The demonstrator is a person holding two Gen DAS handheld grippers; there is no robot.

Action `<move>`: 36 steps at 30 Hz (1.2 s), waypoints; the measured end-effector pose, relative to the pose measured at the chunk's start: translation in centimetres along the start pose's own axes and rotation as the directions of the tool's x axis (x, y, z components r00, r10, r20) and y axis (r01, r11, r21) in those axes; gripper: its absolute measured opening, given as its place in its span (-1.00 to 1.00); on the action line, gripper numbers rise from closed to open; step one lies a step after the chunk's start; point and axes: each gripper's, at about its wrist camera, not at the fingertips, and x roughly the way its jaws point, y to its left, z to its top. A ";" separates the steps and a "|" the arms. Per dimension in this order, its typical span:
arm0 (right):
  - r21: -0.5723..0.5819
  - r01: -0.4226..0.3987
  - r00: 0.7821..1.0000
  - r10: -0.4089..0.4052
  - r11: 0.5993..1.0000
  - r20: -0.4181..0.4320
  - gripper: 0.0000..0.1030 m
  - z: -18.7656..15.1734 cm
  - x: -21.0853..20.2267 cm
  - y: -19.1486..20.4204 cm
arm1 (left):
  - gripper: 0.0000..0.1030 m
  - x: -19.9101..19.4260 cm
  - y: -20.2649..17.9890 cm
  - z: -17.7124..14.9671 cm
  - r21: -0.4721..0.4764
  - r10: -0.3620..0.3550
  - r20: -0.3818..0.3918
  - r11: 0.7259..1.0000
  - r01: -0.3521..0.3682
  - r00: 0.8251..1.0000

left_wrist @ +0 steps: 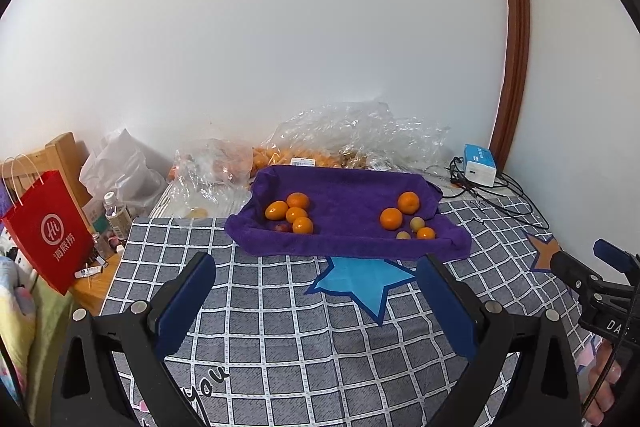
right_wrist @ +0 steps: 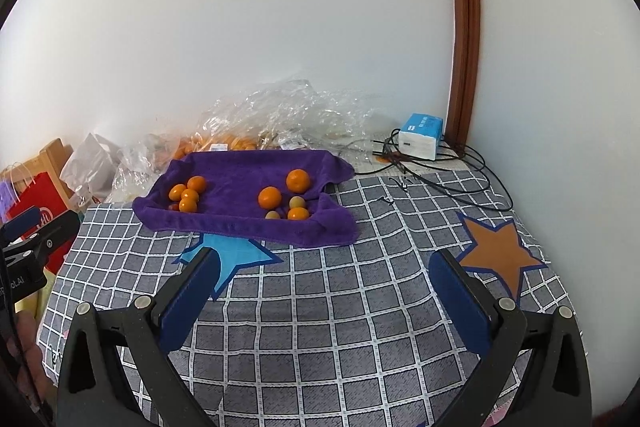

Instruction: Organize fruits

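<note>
**Holding both tongs wide over the bed, fruit sorted on the purple towel**

Looking down past my left tongs [left_wrist: 316, 281], I had the jaws spread wide apart with nothing between them but the checked bedspread [left_wrist: 280, 339] and a blue star [left_wrist: 360, 281] printed on it. My right tongs [right_wrist: 324, 275] were just as wide, also empty, hovering above the same cloth with an orange star [right_wrist: 500, 255] just beyond the right-hand jaw.

Ahead of both lay the purple towel [left_wrist: 348, 195], its edges turned up like a shallow tray, resting on the bedspread near the wall. The fruit sat on it in two groups, well apart. On the left side four oranges [left_wrist: 294, 213] huddled together, touching, with a small reddish fruit [left_wrist: 281, 227] tucked against them. On the right side two bigger oranges [left_wrist: 400, 211] sat near each other, and just beside them were two small yellow-green fruits [left_wrist: 417, 224] and one smaller orange [left_wrist: 425, 233].

Behind the towel, crumpled clear plastic bags [left_wrist: 360, 135] were heaped against the wall, with more orange fruit showing through them. A blue and white box [left_wrist: 479, 165] stood in the corner with black cables [left_wrist: 500, 203] trailing across the bed. Off the left edge of the bed stood a red paper bag [left_wrist: 50, 231].

At the right edge of the left view I could see my other tongs, and some of my fingers [left_wrist: 604, 383] on the handle.
</note>
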 end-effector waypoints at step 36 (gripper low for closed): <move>-0.013 0.009 1.000 -0.009 1.000 0.014 0.99 -0.2 -0.7 1.2 | 0.97 -0.4 1.1 -0.2 -0.015 0.008 -0.001 1.000 -0.008 1.000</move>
